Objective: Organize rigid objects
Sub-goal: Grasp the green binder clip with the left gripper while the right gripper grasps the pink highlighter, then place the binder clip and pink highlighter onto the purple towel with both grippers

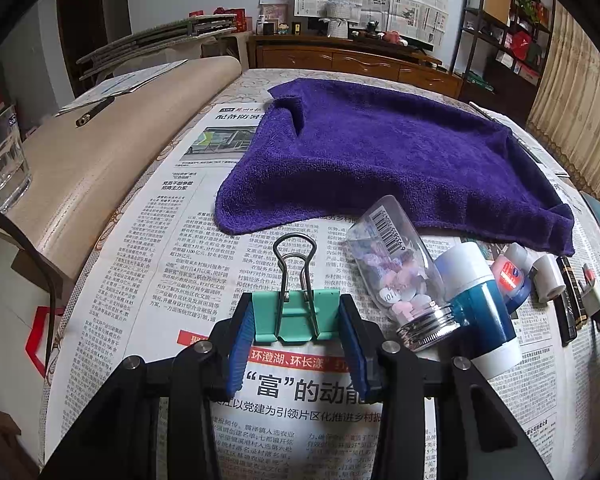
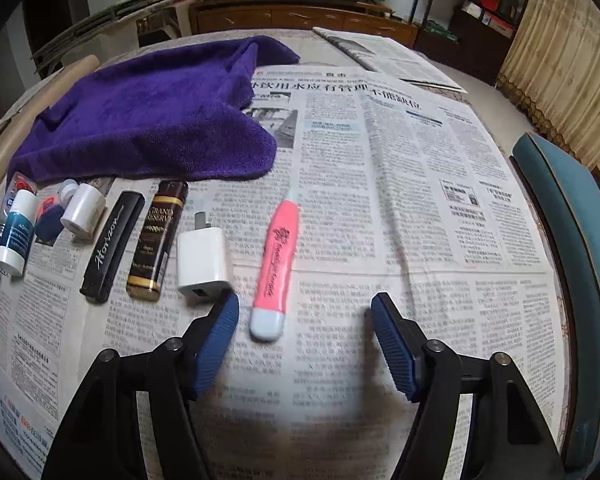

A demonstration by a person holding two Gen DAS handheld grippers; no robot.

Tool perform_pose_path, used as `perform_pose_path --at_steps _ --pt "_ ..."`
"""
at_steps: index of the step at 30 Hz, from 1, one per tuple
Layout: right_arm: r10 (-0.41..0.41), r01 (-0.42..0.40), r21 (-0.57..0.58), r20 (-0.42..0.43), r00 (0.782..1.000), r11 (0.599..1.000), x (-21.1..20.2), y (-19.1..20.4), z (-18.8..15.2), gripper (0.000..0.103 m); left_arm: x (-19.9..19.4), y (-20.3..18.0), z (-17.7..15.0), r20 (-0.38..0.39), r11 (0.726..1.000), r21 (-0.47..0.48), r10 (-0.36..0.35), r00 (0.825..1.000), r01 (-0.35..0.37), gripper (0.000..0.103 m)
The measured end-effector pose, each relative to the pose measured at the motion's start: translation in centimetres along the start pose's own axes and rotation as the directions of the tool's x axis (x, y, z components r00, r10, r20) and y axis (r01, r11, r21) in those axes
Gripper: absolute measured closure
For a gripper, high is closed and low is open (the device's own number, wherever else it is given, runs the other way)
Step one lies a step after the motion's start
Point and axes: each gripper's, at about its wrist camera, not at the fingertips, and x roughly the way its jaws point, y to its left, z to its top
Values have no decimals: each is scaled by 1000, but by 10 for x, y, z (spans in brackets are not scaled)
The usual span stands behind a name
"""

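Pinched between my left gripper [image 1: 296, 334] pads, green binder clip [image 1: 296, 316]; right gripper [image 2: 305, 344] spread, should straddle pink thermometer [image 2: 274, 262] squarely.

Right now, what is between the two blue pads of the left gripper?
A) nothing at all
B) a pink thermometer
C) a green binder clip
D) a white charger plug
C: in the left wrist view the pads of the left gripper press on both sides of the green binder clip, whose wire handles point away from the camera over the newspaper.
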Motion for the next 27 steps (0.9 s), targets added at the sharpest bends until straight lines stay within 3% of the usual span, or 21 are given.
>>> perform_pose_path --at_steps 9,11,18,27 --pt "71 -71 8 45 996 997 2 6 8 73 1 2 1 2 1000 1 -12 1000 12 64" --pt "79 -79 3 51 996 997 2 10 10 87 1 4 1 5 1000 0 -21 1000 21 64" --pt "111 -113 81 39 993 990 0 0 12 88 -14 20 7 13 999 -26 -33 999 34 64" --pt "127 -140 130 105 986 982 -30 -6 26 88 -51 26 44 84 998 -18 -53 995 55 64"
